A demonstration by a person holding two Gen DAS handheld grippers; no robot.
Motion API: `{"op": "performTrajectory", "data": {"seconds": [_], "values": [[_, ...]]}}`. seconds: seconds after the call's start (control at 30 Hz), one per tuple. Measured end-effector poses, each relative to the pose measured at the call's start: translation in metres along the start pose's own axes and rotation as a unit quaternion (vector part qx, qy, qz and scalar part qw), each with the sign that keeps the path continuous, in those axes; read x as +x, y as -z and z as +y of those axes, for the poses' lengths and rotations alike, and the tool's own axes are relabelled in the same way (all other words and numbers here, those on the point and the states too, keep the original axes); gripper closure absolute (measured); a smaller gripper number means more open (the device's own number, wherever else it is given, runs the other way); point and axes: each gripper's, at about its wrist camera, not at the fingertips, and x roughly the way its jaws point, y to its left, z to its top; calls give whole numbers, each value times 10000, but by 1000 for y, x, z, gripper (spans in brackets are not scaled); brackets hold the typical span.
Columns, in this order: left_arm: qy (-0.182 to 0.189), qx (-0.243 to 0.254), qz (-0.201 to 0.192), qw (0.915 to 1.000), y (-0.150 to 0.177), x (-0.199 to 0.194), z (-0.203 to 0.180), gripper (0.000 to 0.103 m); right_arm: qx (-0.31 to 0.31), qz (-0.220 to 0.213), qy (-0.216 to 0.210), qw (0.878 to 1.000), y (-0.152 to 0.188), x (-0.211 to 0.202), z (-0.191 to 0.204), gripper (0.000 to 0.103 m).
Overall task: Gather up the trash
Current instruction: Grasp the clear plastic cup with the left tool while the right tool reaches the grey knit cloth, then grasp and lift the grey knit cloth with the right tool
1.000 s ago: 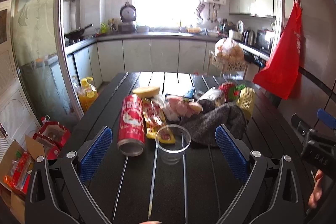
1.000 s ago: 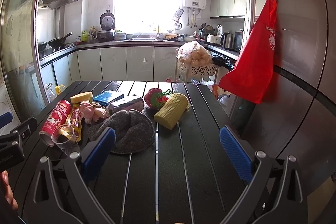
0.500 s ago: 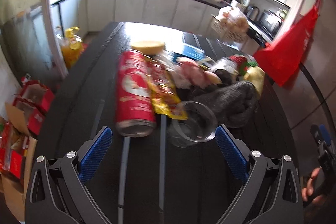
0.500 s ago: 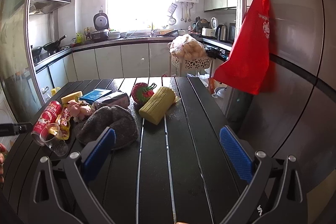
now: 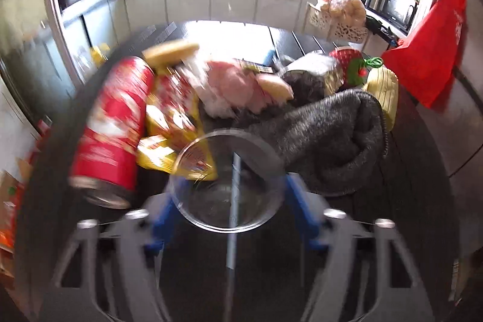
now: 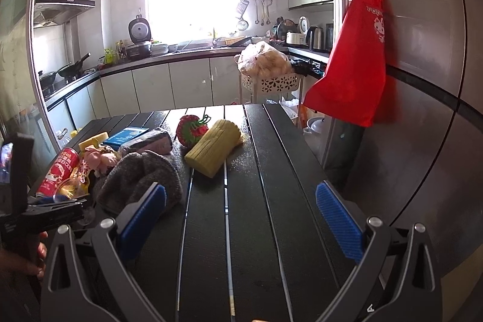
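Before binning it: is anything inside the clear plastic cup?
The clear plastic cup looks empty; only the yellow wrapper and black table show through. Blur hides any drops.

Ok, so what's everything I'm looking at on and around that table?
table: one, black, slatted
can: one, red, on its side, left
snack wrapper: one, yellow and red, beside the can
cup: one, clear, front of the pile
knit hat: one, grey, right of the cup
strawberry scrubber: one, red and green, behind the hat
ribbed bundle: one, yellow, beside the scrubber
box: one, blue, far left
bag: one, red, hanging on the right
left gripper: jaws just been closing, cup between them; blur hides contact
right gripper: open, holds nothing
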Motion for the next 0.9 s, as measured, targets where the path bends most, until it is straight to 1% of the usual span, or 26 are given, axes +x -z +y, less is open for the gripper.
{"op": "performTrajectory", "data": {"seconds": [0.03, 0.13, 0.27, 0.33, 0.37, 0.4, 0.47, 0.5, 0.57, 0.63, 0.7, 0.77, 0.8, 0.83, 0.87, 0.9], "values": [[106, -101, 30, 9999, 0, 4, 2, 51, 12, 4, -5, 10000, 0, 1, -1, 3], [7, -6, -119, 9999, 0, 4, 1, 52, 31, 3, -44, 10000, 1, 2, -1, 3], [-31, -30, -561, 9984, 2, -12, 7, 52, -48, 73, -250, 9996, 0, 8, 8, 3], [-48, -41, -837, 9965, 5, -28, 11, 52, -179, 144, -452, 9987, -3, 15, 18, 3], [-11, -73, -957, 9954, 6, -36, 13, 52, -312, 198, -723, 9967, -6, 21, 27, 3], [43, -120, -1055, 9943, 7, -45, 17, 52, -439, 229, -951, 9942, -9, 25, 36, 3], [128, -199, -1211, 9924, 10, -63, 25, 52, -865, 395, -1582, 9828, -16, 38, 64, 3], [161, -252, -1284, 9913, 13, -73, 30, 52, -1021, 529, -1899, 9750, -19, 46, 79, 3], [196, -326, -1330, 9904, 20, -84, 38, 52, -1253, 798, -2290, 9620, -22, 64, 104, 3], [216, -399, -1356, 9897, 26, -95, 48, 52, -1409, 1162, -2396, 9535, -23, 91, 128, 3], [182, -366, -1358, 9899, 33, -102, 54, 52, -1417, 1420, -2361, 9508, -23, 112, 141, 3], [167, -340, -1309, 9907, 37, -104, 60, 52, -1330, 1771, -2186, 9503, -22, 138, 150, 4], [168, -340, -1285, 9910, 37, -104, 61, 52, -1297, 1909, -2159, 9487, -21, 146, 152, 8], [159, -348, -1271, 9912, 40, -105, 64, 52, -1295, 2020, -2133, 9471, -19, 151, 154, 19], [152, -358, -1265, 9912, 40, -104, 64, 52, -1358, 2202, -2005, 9449, -17, 160, 159, 24], [155, -362, -1248, 9914, 40, -103, 65, 52, -1420, 2307, -1882, 9440, -15, 164, 162, 42]]}}
